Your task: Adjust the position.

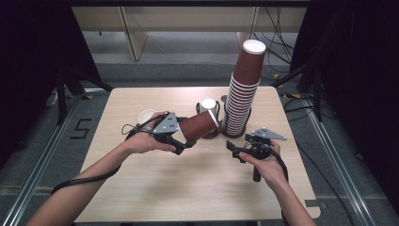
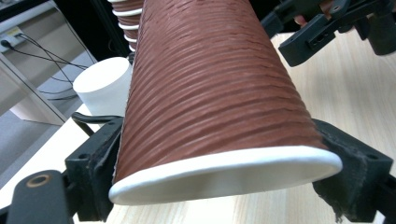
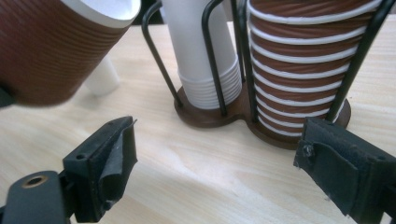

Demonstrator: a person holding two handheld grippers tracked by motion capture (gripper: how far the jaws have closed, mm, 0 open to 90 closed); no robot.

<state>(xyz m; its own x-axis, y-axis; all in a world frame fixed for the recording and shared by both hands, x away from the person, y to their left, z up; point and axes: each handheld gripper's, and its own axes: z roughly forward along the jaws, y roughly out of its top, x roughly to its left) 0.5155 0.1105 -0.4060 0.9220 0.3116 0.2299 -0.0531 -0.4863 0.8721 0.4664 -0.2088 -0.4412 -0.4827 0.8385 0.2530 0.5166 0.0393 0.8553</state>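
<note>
Your left gripper [image 1: 184,145] pinches a brown ribbed paper cup with a white rim [image 1: 200,125], its two black jaws pressing on opposite sides of the cup wall just behind the rim, as the left gripper view shows [image 2: 219,93]. The cup lies tilted, nearly on its side, above the light wooden table [image 1: 188,188], with its white closed end pointing toward the dark wire cup holder [image 1: 212,134] at the table's middle. Your right gripper [image 1: 235,149] hangs low over the table just in front of that holder, its jaws spread apart with only bare wood between them; in the right gripper view its pads sit well apart at the bottom corners. In that holder, a short stack of white paper cups [image 3: 205,70] sits in the left ring and a tall stack of brown ribbed paper cups [image 1: 242,89] rises from the right ring, leaning a little to the right at its top. The held cup [image 3: 51,46] hovers to the left of the white stack, near it but apart. A single white paper cup [image 1: 147,115] sits on the table behind your left hand [image 1: 143,141]. Your right hand [image 1: 268,165] grips its tool near the table's right side.
</note>
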